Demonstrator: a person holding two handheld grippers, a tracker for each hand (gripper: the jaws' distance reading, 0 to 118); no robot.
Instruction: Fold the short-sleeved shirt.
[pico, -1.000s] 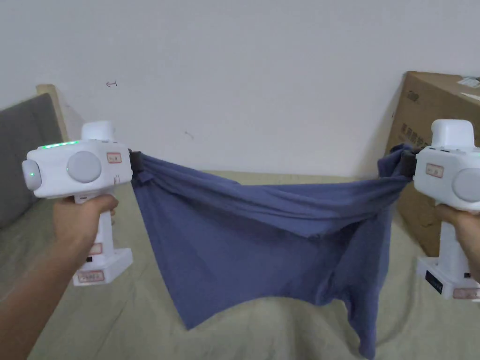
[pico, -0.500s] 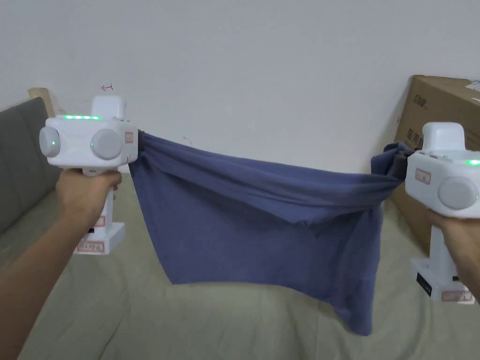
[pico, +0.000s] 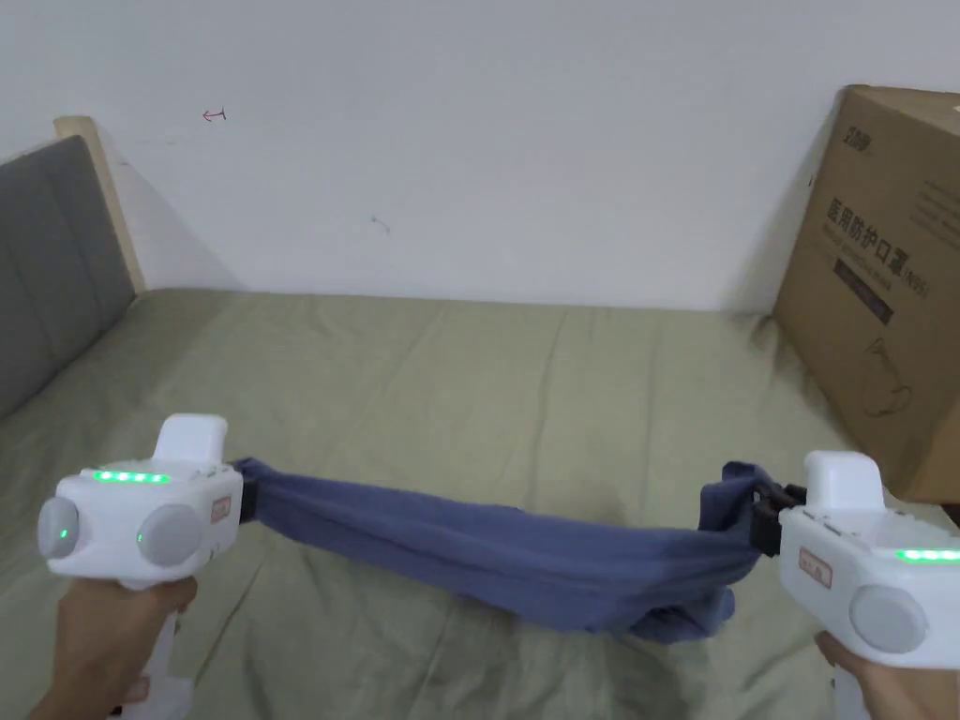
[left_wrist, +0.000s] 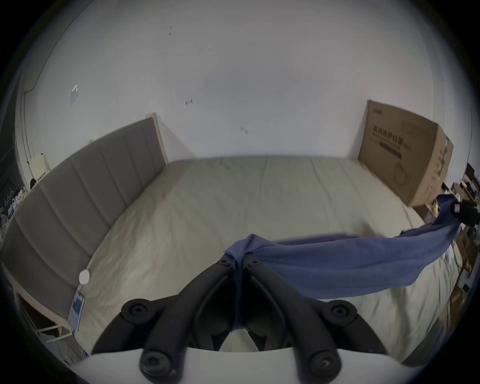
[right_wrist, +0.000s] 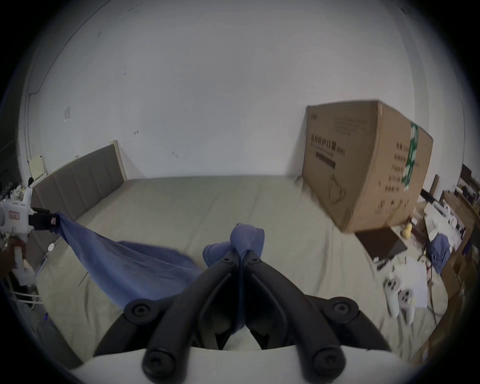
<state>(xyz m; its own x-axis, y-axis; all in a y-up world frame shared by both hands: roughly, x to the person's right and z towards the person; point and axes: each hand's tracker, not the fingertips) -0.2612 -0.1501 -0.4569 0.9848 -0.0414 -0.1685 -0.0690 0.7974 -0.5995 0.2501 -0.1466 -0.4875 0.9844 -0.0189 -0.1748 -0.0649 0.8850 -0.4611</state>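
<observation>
A blue short-sleeved shirt (pico: 525, 553) hangs stretched between both grippers, low over the olive-green bed (pico: 450, 375). Its middle sags and bunches toward the right, close to the sheet. My left gripper (pico: 248, 492) is shut on the shirt's left end; in the left gripper view the cloth (left_wrist: 337, 262) runs out from between the shut jaws (left_wrist: 239, 259). My right gripper (pico: 764, 525) is shut on the right end, where a small bunch of cloth (right_wrist: 246, 237) sticks out past the jaw tips (right_wrist: 240, 256). In the right gripper view, the left gripper (right_wrist: 42, 222) holds the far end.
A big cardboard box (pico: 891, 281) stands on the bed's right side against the white wall. A grey padded headboard (pico: 47, 262) borders the left. In the right gripper view, clutter and white controllers (right_wrist: 400, 293) lie off the bed's right edge.
Both grippers have dropped from chest height to just above the bed, still holding the shirt. The hanging cloth has gathered into a low band. The head camera has tilted down.
</observation>
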